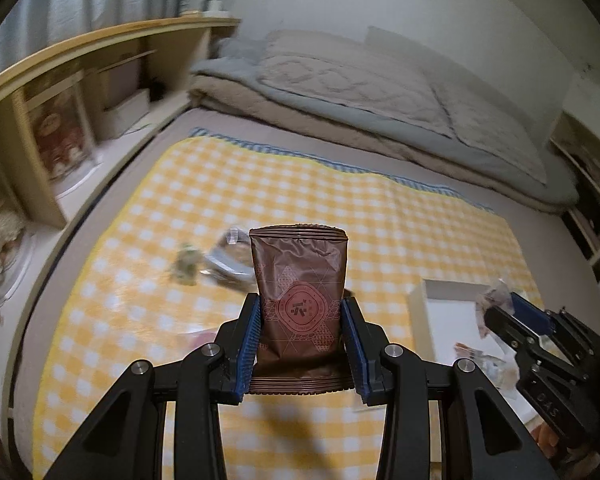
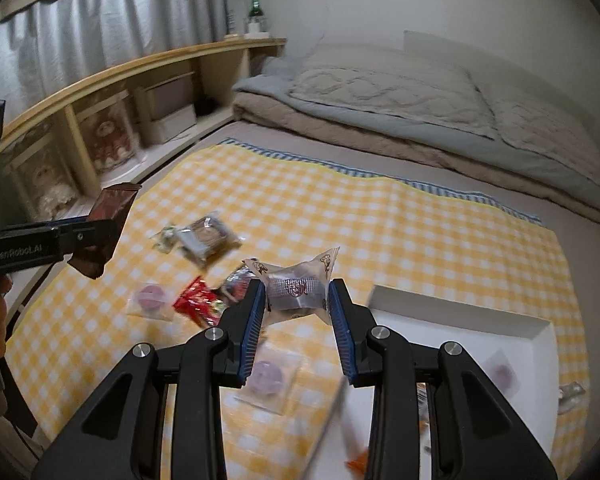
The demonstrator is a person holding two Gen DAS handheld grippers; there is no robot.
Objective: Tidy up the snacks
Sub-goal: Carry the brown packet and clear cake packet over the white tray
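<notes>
Both grippers are mid-carry, the left gripper [image 1: 302, 320] clamped on a brown pouch [image 1: 300, 280], the right gripper [image 2: 298, 304] on a clear-wrapped cake [image 2: 296, 290], next needing release into the white box [image 2: 460, 328] at four o'clock.

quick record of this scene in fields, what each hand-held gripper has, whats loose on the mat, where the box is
left hand-held gripper: shut on brown packet, held upright above the mat
right hand-held gripper: shut on clear wrapped cake
surface: yellow checked mat
loose on mat: red packet, two pink round snacks in clear wrap, biscuit pack
white box: on the mat to the right, open, at least one snack inside
background: folded bedding, wooden shelf
</notes>
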